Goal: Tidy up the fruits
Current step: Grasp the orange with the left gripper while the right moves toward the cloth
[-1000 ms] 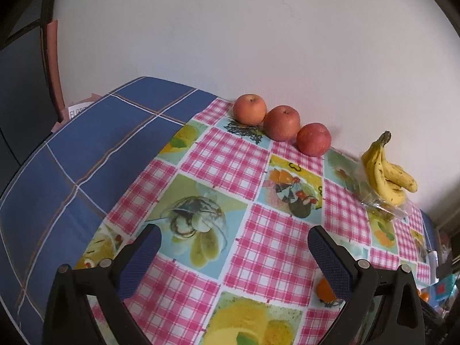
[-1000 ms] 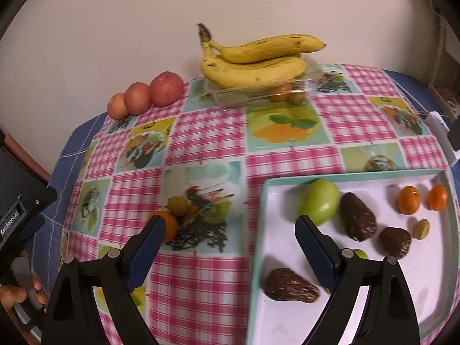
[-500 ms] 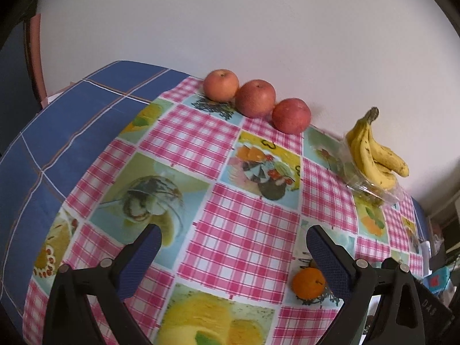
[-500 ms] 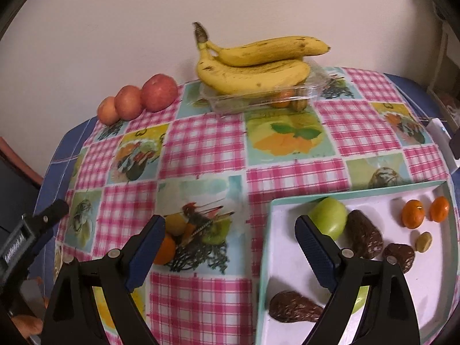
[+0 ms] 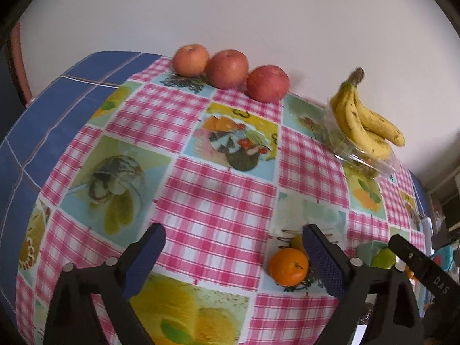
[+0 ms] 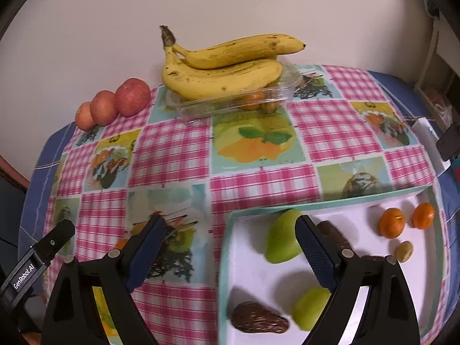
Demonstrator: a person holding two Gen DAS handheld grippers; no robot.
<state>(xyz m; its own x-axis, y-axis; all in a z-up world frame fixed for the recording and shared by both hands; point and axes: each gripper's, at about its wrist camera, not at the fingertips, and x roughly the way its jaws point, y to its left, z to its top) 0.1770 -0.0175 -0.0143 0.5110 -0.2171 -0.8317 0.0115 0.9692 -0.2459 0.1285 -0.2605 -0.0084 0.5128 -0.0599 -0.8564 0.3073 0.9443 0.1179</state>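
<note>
Both grippers are open and empty. In the left wrist view, my left gripper point(image 5: 233, 254) hovers over the checked tablecloth; a loose orange point(image 5: 288, 266) lies just inside its right finger. Three apples point(image 5: 227, 69) and a banana bunch point(image 5: 362, 125) on a clear punnet sit by the wall. In the right wrist view, my right gripper point(image 6: 230, 247) hangs over the left edge of a white tray point(image 6: 431, 310) holding green fruits point(image 6: 280, 240), dark avocados point(image 6: 258, 320) and two small oranges point(image 6: 391, 226). The bananas point(image 6: 224, 69) and apples point(image 6: 120, 103) show at the back.
The table stands against a white wall; blue cloth point(image 5: 57, 106) covers its left end. A white box point(image 6: 429, 141) and dark clutter sit at the right edge. The left gripper's body point(image 6: 37, 256) shows at the lower left of the right wrist view.
My left gripper has swung right and forward, so the loose orange now sits by its right finger. My right gripper has moved a little towards the bananas.
</note>
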